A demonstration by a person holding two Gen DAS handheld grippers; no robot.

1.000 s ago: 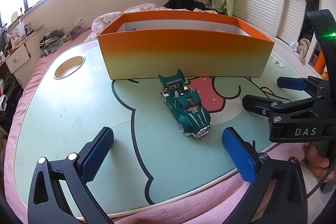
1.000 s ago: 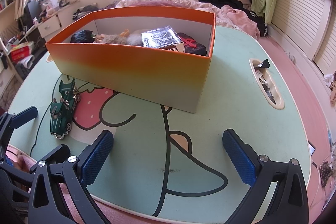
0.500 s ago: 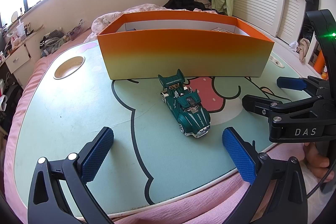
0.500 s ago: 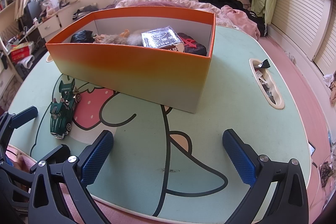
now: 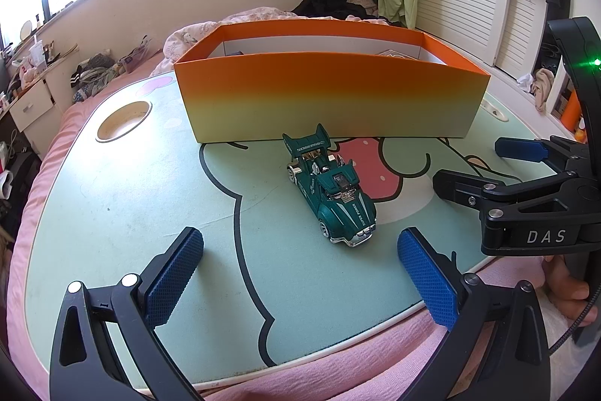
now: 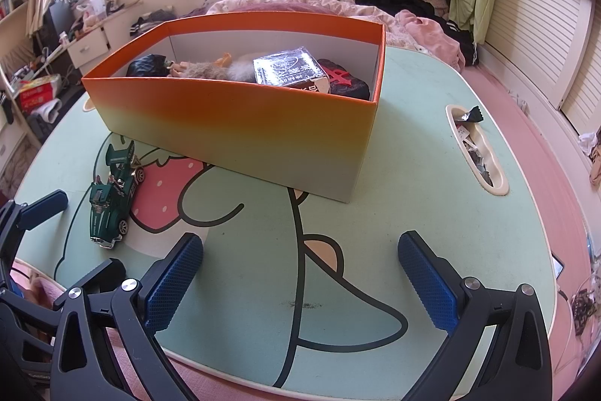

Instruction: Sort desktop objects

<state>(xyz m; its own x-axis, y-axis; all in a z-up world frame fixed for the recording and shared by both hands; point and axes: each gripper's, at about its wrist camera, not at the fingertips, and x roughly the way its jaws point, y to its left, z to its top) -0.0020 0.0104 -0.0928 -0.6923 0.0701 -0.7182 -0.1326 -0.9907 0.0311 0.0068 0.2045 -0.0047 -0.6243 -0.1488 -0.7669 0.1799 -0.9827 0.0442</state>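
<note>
A green toy car point(image 5: 330, 190) stands on the mint cartoon-print table point(image 5: 112, 198), just in front of an orange box point(image 5: 330, 96). My left gripper point(image 5: 300, 273) is open and empty, a short way in front of the car. My right gripper point(image 6: 300, 277) is open and empty over the table's near edge, with the car point(image 6: 112, 198) to its left. The box point(image 6: 240, 126) holds a silver packet point(image 6: 289, 70), a furry toy point(image 6: 210, 70) and dark items. The right gripper also shows at the right of the left wrist view point(image 5: 488, 164).
A round cup hole point(image 5: 124, 119) is sunk in the table at the far left. An oval slot point(image 6: 477, 149) with small scraps lies right of the box. A pink blanket point(image 5: 338, 374) runs along the table's near edge. Clothes and furniture lie beyond.
</note>
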